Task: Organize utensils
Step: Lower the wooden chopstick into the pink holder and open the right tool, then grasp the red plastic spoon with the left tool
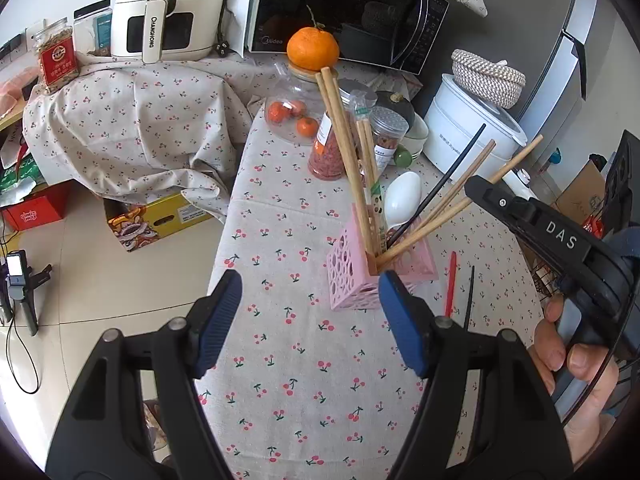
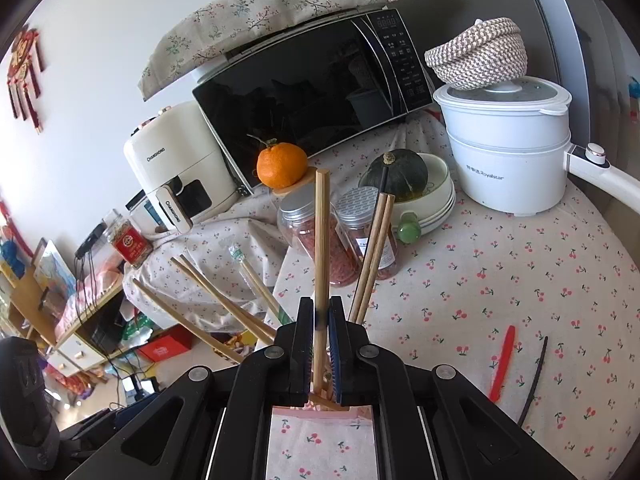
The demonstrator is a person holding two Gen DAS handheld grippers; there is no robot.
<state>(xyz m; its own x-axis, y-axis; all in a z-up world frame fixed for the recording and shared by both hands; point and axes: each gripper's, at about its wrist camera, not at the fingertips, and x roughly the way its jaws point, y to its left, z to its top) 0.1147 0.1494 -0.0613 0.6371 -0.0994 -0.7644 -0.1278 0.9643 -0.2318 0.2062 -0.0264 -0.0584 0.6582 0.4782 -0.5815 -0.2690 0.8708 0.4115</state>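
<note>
Right wrist view: the right gripper fingers pinch a pale wooden chopstick, upright at frame centre. The left gripper fingers gape empty before the pink holder. Bare table fills lower centre.

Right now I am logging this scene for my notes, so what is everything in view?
Pink perforated plastic utensil holder: one, on the cherry-print tablecloth.
Wooden chopsticks: several, tan, standing in the holder.
White ceramic spoon: one, in the holder.
Red chopstick and black chopstick: one each, lying right of the holder.
Orange mandarin: one, on a glass jar's lid.
Black microwave: one, at the back.
White air fryer: one, back left.
White electric cooker: one, woven basket on top.
Dark green squash: one, in a bowl.
Left gripper: open, empty.
Right gripper: shut on one wooden chopstick.
</note>
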